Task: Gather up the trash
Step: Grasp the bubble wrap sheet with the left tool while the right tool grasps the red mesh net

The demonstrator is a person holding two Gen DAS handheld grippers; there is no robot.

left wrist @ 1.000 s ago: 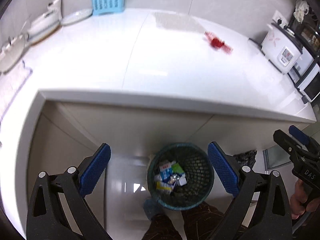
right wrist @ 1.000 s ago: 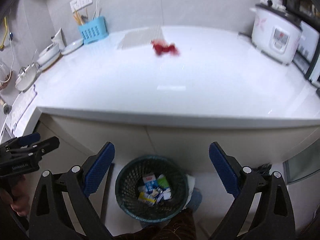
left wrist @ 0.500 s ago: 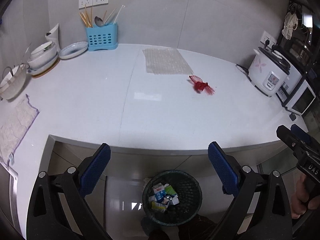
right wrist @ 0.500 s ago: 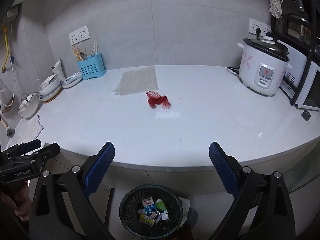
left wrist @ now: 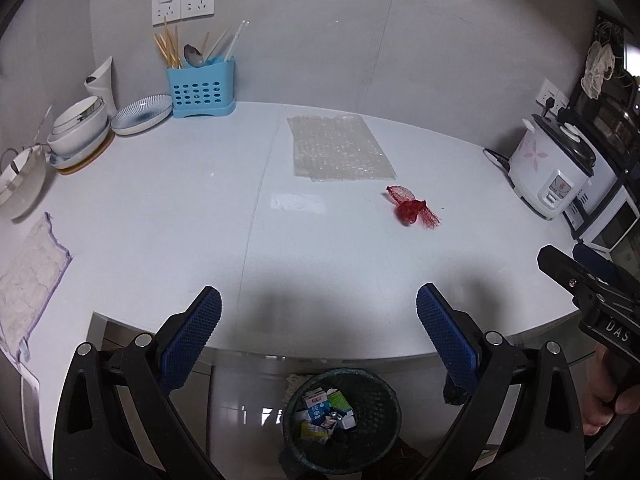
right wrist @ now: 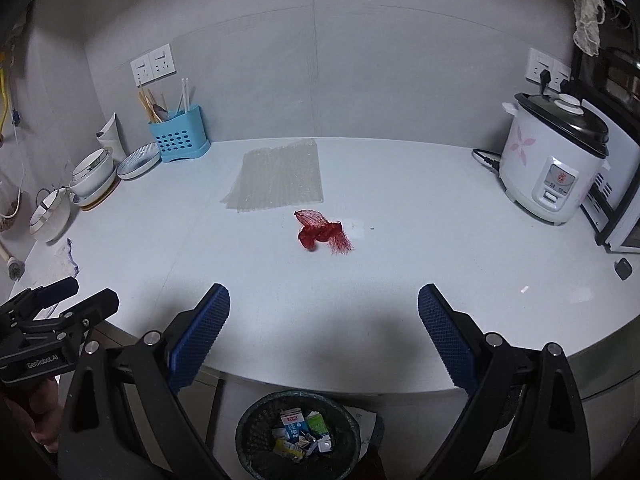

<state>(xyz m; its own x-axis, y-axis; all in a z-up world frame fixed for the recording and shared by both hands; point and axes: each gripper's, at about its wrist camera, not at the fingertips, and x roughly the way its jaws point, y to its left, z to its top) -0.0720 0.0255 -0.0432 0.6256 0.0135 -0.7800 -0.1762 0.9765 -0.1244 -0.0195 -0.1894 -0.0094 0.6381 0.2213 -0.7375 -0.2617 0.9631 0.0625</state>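
Note:
A crumpled red mesh net [left wrist: 412,210] [right wrist: 322,232] lies on the white counter [left wrist: 160,220] [right wrist: 440,248], just in front of a clear bubble-wrap sheet [left wrist: 338,148] [right wrist: 276,180]. On the floor below the counter edge stands a dark mesh wastebasket [left wrist: 342,420] [right wrist: 298,436] holding several small cartons. My left gripper [left wrist: 318,332] is open and empty above the counter's front edge. My right gripper [right wrist: 324,330] is open and empty too, also back from the net. Each gripper shows at the edge of the other's view.
A blue utensil caddy [left wrist: 200,86] [right wrist: 180,140], a patterned plate [left wrist: 140,114] and stacked bowls [left wrist: 80,128] sit at the back left, a cloth [left wrist: 28,280] at the left edge. A white rice cooker [left wrist: 556,168] [right wrist: 552,168] and a microwave [left wrist: 612,224] stand on the right.
Both views have risen from the wastebasket under the counter up to the countertop. The net and bubble wrap now sit nearer the middle. Both grippers stayed open.

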